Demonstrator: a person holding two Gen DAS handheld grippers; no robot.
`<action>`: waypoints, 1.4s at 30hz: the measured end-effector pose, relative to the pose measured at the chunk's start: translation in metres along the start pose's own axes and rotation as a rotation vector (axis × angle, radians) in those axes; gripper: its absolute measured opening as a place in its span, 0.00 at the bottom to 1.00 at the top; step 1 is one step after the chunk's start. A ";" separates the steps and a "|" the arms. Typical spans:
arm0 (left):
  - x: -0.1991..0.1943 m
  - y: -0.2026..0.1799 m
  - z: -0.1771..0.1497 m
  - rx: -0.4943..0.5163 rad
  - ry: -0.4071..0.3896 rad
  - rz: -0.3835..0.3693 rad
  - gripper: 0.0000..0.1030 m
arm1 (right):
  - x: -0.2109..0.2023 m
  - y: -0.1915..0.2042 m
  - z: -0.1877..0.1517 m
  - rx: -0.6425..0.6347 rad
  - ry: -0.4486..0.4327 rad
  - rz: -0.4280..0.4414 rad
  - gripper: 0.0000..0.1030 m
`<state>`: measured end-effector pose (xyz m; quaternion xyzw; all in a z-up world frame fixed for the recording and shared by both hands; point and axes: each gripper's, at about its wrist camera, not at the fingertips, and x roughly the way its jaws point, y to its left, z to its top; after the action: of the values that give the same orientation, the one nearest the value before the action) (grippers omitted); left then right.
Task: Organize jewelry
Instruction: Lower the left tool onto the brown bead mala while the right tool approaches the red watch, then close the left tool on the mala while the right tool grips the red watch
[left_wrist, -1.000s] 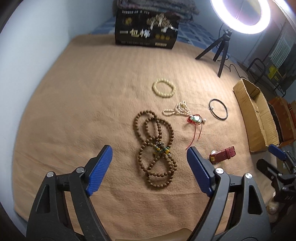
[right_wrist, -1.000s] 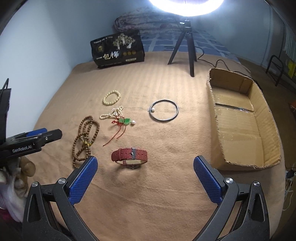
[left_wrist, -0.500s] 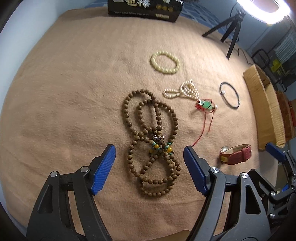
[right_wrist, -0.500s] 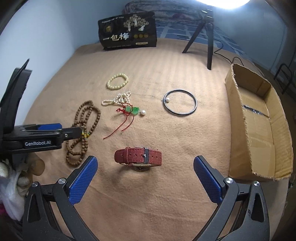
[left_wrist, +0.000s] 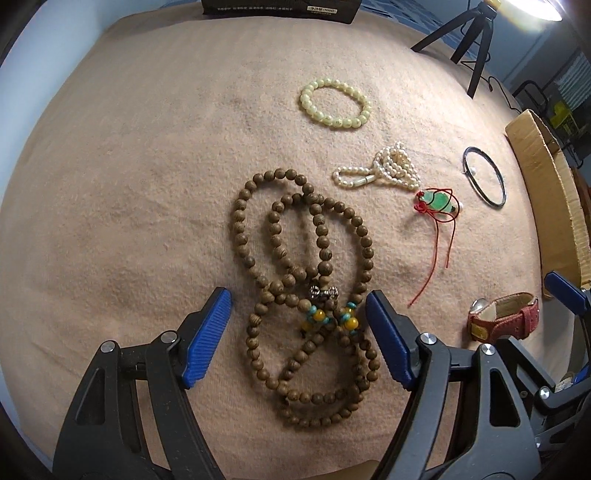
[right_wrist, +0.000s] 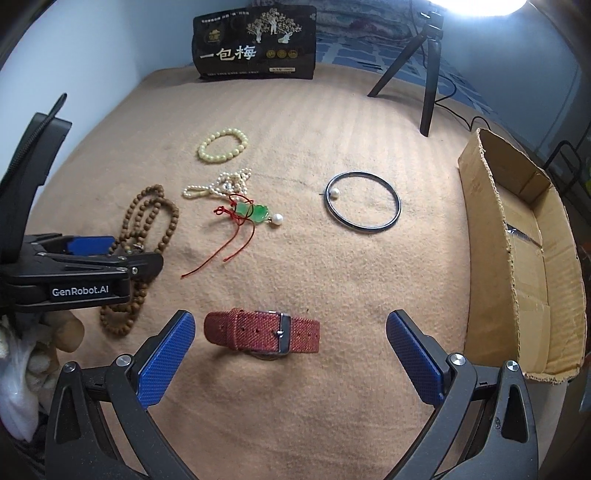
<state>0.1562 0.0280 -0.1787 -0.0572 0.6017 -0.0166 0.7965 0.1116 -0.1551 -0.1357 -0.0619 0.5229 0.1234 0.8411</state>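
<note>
Your left tool (left_wrist: 299, 325), jaws apart and just narrowing, straddles the long brown wooden bead strand (left_wrist: 306, 280) for pickup; your right tool (right_wrist: 290, 350), spread, frames the red woven-strap watch (right_wrist: 262, 334); cardboard box (right_wrist: 524, 258) at three o'clock.

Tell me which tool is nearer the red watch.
Right. The right tool straddles the red watch, pads apart from it; the left tool straddles the wooden beads beside it.

left claw (left_wrist: 298, 332): black plastic frame, triangular cut-outs, silver screw heads, ribbed blue pads | right claw (right_wrist: 290, 360): same black frame and silver screws, blue pads with fine cross-hatch | marking: white "GenRobot.AI" lettering on left claw's black side | hand (right_wrist: 55, 341): white fabric beside it
</note>
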 end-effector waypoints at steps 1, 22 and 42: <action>0.000 0.000 0.001 0.001 -0.002 0.005 0.72 | 0.000 0.000 0.001 0.001 0.001 -0.001 0.99; -0.014 0.013 0.003 -0.036 -0.044 -0.052 0.12 | -0.002 -0.002 0.000 0.030 0.012 0.119 0.59; -0.124 0.003 0.014 -0.013 -0.316 -0.178 0.11 | -0.035 -0.024 0.005 0.055 -0.081 0.108 0.47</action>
<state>0.1351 0.0442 -0.0566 -0.1173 0.4617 -0.0741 0.8761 0.1081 -0.1821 -0.1024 -0.0054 0.4941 0.1566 0.8552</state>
